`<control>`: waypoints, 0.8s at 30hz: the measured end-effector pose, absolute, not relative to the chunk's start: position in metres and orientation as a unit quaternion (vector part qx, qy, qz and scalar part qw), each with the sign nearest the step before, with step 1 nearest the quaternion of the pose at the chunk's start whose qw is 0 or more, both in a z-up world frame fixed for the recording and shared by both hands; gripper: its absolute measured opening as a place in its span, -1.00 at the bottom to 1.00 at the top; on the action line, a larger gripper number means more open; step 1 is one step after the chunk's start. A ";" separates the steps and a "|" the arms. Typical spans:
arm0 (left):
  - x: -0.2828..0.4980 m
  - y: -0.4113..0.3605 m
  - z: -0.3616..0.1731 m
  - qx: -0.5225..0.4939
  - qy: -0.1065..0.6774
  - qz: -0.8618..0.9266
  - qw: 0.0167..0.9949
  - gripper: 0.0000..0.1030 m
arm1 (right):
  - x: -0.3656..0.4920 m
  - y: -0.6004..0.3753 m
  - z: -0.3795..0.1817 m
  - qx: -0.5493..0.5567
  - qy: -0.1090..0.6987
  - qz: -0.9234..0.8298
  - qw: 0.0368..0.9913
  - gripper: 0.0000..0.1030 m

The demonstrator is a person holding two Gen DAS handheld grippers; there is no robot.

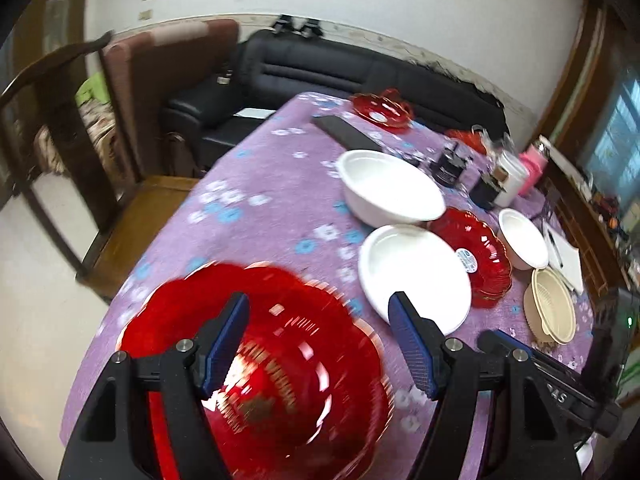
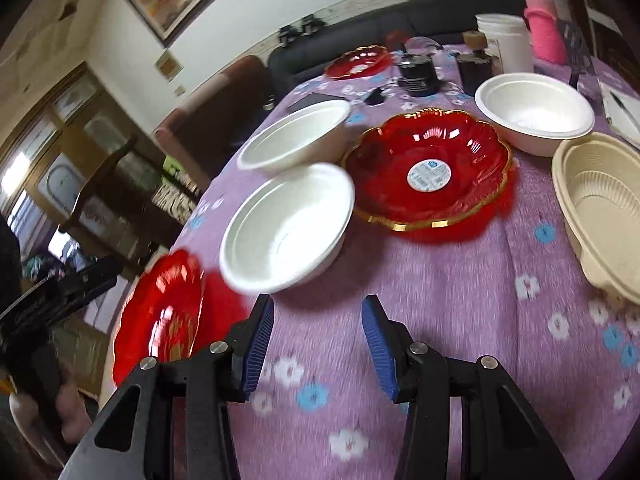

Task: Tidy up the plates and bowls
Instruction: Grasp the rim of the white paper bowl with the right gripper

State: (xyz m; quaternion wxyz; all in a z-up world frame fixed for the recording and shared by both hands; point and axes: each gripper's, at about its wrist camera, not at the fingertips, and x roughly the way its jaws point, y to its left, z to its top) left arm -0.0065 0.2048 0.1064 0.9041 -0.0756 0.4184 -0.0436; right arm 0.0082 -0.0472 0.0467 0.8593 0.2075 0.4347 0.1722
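White bowl (image 2: 288, 228) touching labelled red plate (image 2: 430, 168); beige bowl (image 2: 600, 208) beside.

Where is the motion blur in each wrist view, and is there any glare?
Left wrist: near red plate streaked with blur and highlights; far dishes sharper. Right wrist: cloth and white bowl rim smeared; stickered red plate sharp, with glints. Both views bend at the edges.

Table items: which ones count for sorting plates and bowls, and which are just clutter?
Job:
near red plate
stickered red plate
far red plate
three white bowls
beige bowl

Clutter:
dark jars
white tub
pink bottle
black slab
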 end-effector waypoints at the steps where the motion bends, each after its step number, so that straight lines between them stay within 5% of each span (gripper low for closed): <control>1: 0.001 0.198 0.106 -0.069 0.422 -0.046 0.903 0.38 | 0.017 -0.047 0.045 0.217 0.439 0.172 0.855 -0.02; 19: 0.119 0.144 0.040 -0.042 0.540 -0.056 0.838 0.37 | 0.062 -0.029 0.023 0.203 0.444 0.190 0.852 -0.13; 24: 0.125 0.129 0.029 -0.023 0.556 -0.064 0.829 -0.28 | 0.064 -0.031 0.021 0.206 0.447 0.190 0.850 -0.41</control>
